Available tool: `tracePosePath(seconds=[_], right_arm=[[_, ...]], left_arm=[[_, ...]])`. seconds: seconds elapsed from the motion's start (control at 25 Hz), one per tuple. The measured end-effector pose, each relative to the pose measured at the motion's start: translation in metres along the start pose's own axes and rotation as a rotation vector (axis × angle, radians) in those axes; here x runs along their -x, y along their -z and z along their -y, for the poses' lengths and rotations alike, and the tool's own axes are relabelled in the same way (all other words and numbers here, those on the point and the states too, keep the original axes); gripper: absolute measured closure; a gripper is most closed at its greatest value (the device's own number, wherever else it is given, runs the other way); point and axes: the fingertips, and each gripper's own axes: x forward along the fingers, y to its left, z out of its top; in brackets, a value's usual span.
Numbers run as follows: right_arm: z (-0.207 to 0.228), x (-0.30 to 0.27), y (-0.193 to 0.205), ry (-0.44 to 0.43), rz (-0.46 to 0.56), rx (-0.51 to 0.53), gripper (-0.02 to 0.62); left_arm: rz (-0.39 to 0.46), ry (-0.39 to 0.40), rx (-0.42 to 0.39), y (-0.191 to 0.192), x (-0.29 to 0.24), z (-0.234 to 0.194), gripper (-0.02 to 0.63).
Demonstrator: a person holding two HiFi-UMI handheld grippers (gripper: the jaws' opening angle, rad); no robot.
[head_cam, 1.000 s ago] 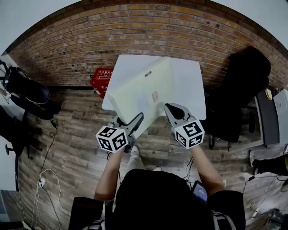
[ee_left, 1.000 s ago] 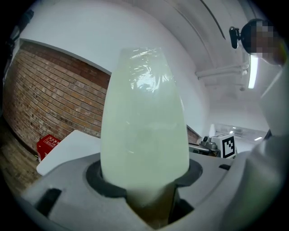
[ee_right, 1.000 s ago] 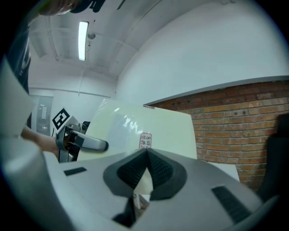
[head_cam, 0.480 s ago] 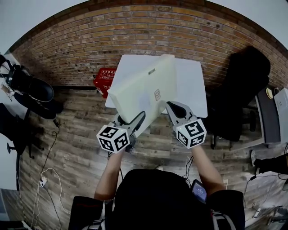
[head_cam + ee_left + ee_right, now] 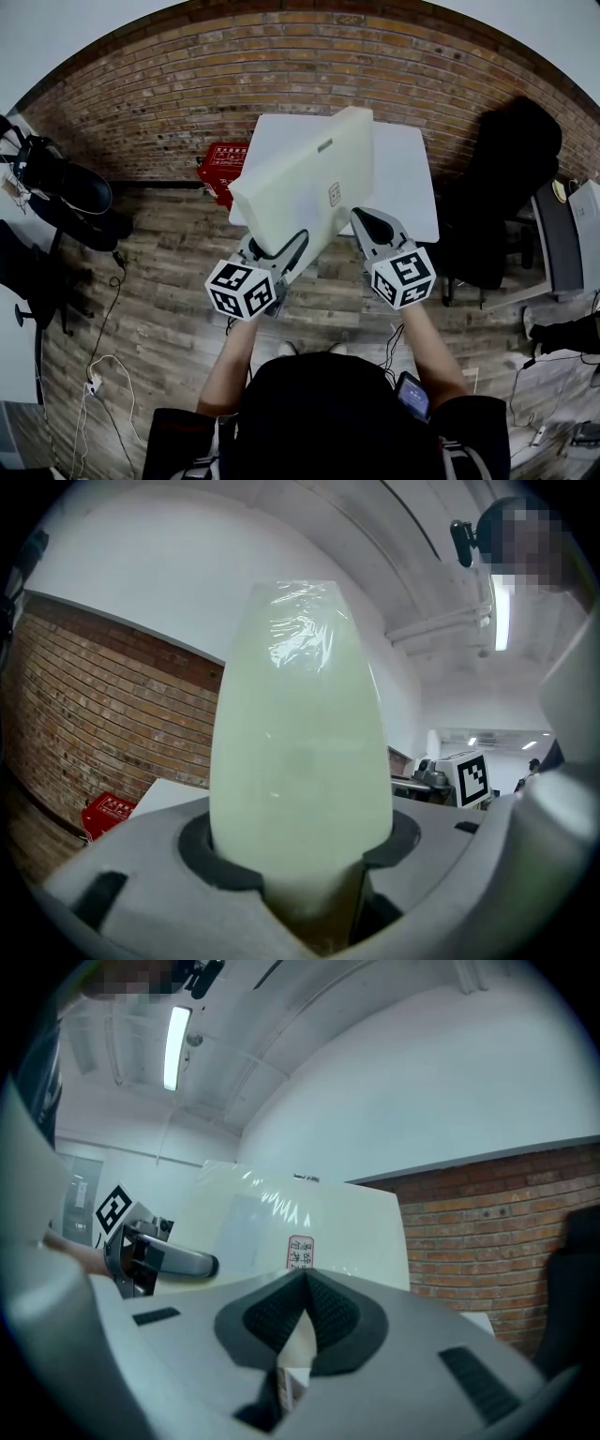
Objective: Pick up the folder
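Head view shows the pale cream folder [image 5: 305, 183] held up and tilted between the 2 grippers, above the near part of the white table [image 5: 405, 178]; its near end reaches past the table's near edge, and whether it touches the tabletop cannot be told. The left gripper [image 5: 281, 255] takes the folder's near left end. In the left gripper view its jaws stand wide and are clamped on the thick edge of the folder [image 5: 300, 752], which fills the gap of the left gripper [image 5: 302, 855]. The right gripper [image 5: 362, 221] is at the folder's near right edge. In the right gripper view, the right gripper [image 5: 300, 1309] has its jaws pressed together on a thin edge of the folder [image 5: 309, 1227]. The table's right and far parts are bare. A brick wall [image 5: 141, 103] runs just behind the table, a red box [image 5: 218, 164] sits on the wooden floor [image 5: 159, 272] at the table's left, and a black chair [image 5: 511, 178] stands close on its right.
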Motion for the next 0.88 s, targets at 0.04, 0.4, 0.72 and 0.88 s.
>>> tracePosePath(seconds=[0.04,0.4,0.72,0.88], right_arm=[[-0.002,-0.001,-0.001,0.002,0.002,0.001,0.568],[-0.023,-0.007,0.004,0.016,-0.027,0.021,0.568],[-0.027,-0.007,0.004,0.026,-0.028,0.002,0.568],[-0.027,-0.008,0.004,0.030,-0.028,-0.006,0.569]], left_arm=[[0.001,0.000,-0.003,-0.001,0.002,-0.001,0.334],[0.004,0.016,0.014,0.001,0.019,-0.009,0.334],[-0.029,0.017,-0.058,0.008,0.022,-0.006,0.334],[-0.029,0.021,-0.051,0.009,0.022,-0.007,0.334]])
